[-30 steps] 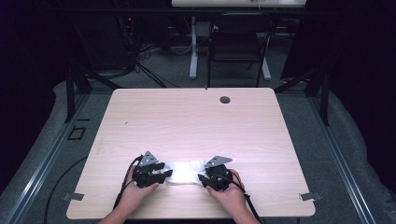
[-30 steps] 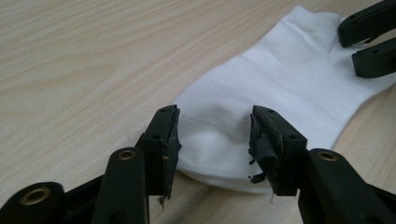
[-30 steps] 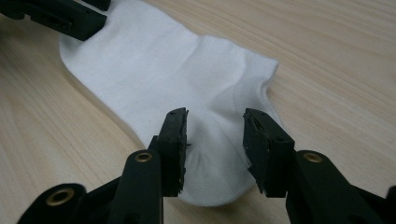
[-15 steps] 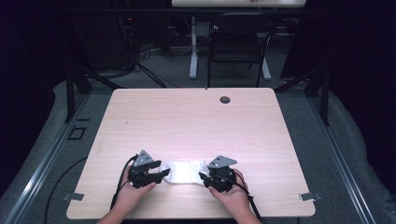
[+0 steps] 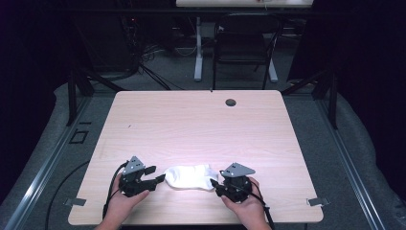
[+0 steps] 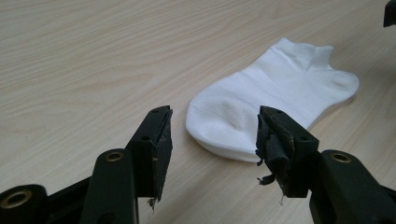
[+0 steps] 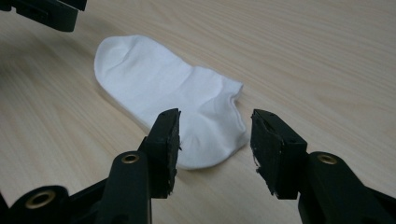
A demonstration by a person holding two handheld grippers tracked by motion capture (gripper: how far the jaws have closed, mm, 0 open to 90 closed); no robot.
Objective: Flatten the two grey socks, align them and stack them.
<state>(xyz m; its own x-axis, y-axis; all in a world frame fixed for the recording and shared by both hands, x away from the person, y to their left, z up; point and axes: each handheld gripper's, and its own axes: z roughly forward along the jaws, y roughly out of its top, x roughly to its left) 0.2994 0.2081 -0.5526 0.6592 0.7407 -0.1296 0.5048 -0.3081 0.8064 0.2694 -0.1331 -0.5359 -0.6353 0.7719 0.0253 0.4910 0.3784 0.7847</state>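
High view: a short white cotton ankle sock [image 5: 190, 177] lies flat near the front edge of the pale wood-grain desk [image 5: 201, 129], its long axis running left to right across the desk, rounded toe toward the left gripper [image 5: 155, 179] and cuff end toward the right gripper [image 5: 214, 184]. Each gripper sits low at one end of the sock, held in a hand that enters from the bottom edge, and the two point inward at each other; a small dark round grommet [image 5: 231, 102] is set near the far edge. Left gripper view: the sock [image 6: 275, 100] stretches away up and to the right, toe nearest; the left gripper [image 6: 212, 135] has its jaws spread wide, having just been opening, the toe edge seen between them but clear of both pads. Right gripper view: the sock [image 7: 159, 86] runs away up and to the left, heel and cuff nearest; the right gripper [image 7: 215, 140] also stands with jaws wide apart, just opened further, gripping nothing, the cuff end lying loose on the desk below them.
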